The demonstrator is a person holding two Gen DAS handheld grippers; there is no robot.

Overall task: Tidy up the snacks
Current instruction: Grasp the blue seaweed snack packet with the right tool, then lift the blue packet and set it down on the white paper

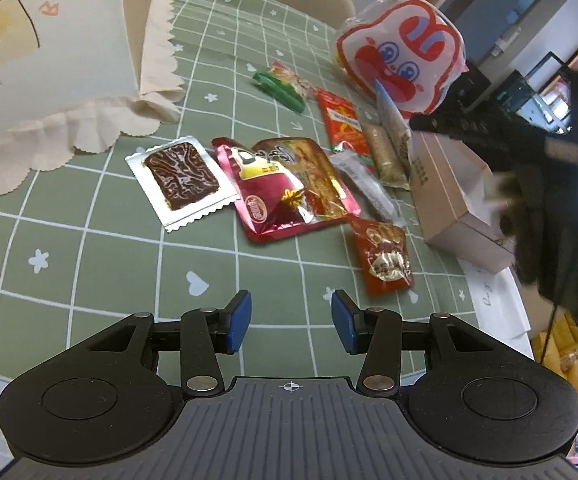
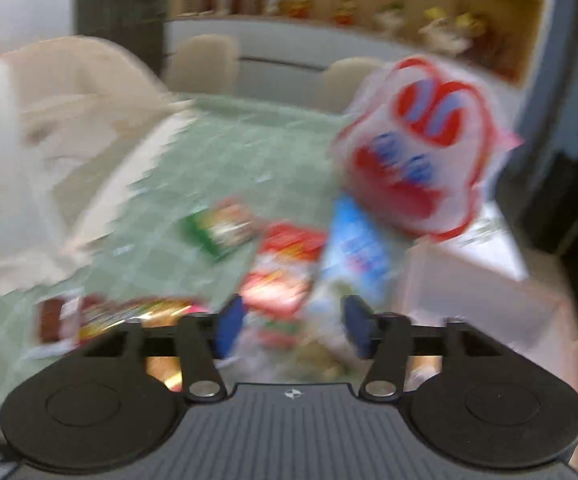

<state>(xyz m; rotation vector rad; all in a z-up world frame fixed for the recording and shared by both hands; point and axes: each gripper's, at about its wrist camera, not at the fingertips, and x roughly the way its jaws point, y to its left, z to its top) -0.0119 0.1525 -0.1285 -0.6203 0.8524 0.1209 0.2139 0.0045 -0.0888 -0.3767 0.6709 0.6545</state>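
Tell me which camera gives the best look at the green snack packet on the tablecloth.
The left wrist view. There the green snack packet lies sharp and unobstructed on the checked tablecloth, beyond the other wrappers. The right wrist view also catches it, but motion blur smears it into a green and white patch with no readable detail.

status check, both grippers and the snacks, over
Left gripper open, empty, hovering short of the snack pile. Right gripper open, view blurred, nothing gripped. Brown bar packet nearest on the tablecloth. Path clear.
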